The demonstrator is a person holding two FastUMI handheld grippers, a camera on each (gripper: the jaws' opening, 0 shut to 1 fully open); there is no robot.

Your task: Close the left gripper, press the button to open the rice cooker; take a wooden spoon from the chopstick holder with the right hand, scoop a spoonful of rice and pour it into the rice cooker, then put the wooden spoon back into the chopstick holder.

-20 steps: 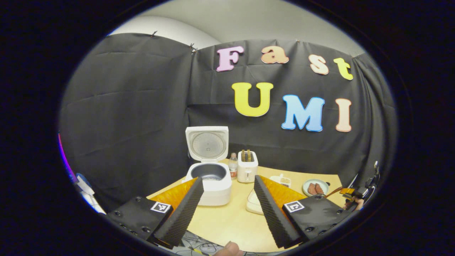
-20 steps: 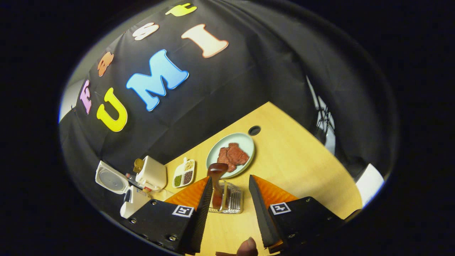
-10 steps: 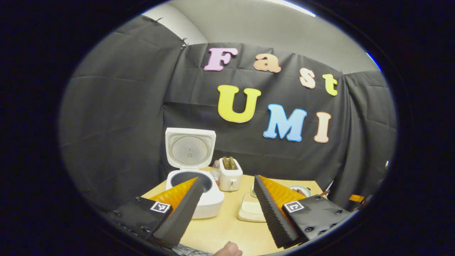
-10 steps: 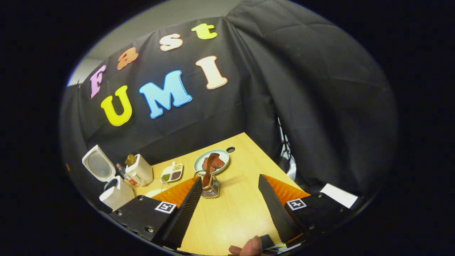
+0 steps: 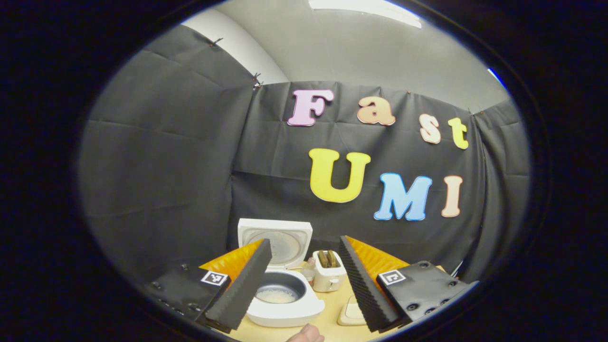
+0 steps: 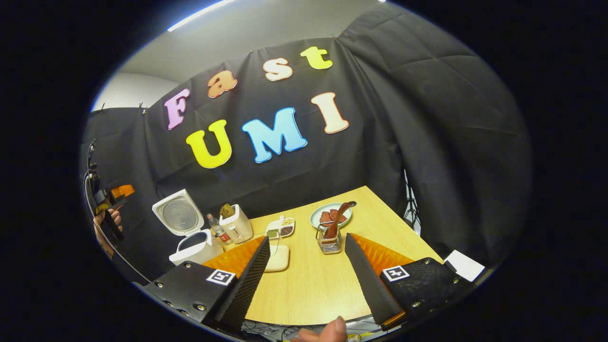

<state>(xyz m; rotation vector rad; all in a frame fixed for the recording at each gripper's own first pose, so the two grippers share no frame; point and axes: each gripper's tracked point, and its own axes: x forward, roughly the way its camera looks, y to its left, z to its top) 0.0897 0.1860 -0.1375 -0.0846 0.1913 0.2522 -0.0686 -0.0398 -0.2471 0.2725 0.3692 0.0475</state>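
Resting in chopstick holder [image 6: 328, 241], wooden spoon [image 6: 336, 222] beyond parted right tongs [image 6: 308, 249]

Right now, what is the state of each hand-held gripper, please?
Left hand-held gripper: open, holding nothing.
Right hand-held gripper: open, holding nothing; the wooden spoon stands in the chopstick holder.

Ceiling light strip [image 5: 365, 7] overhead; sharp focus, edges warped.
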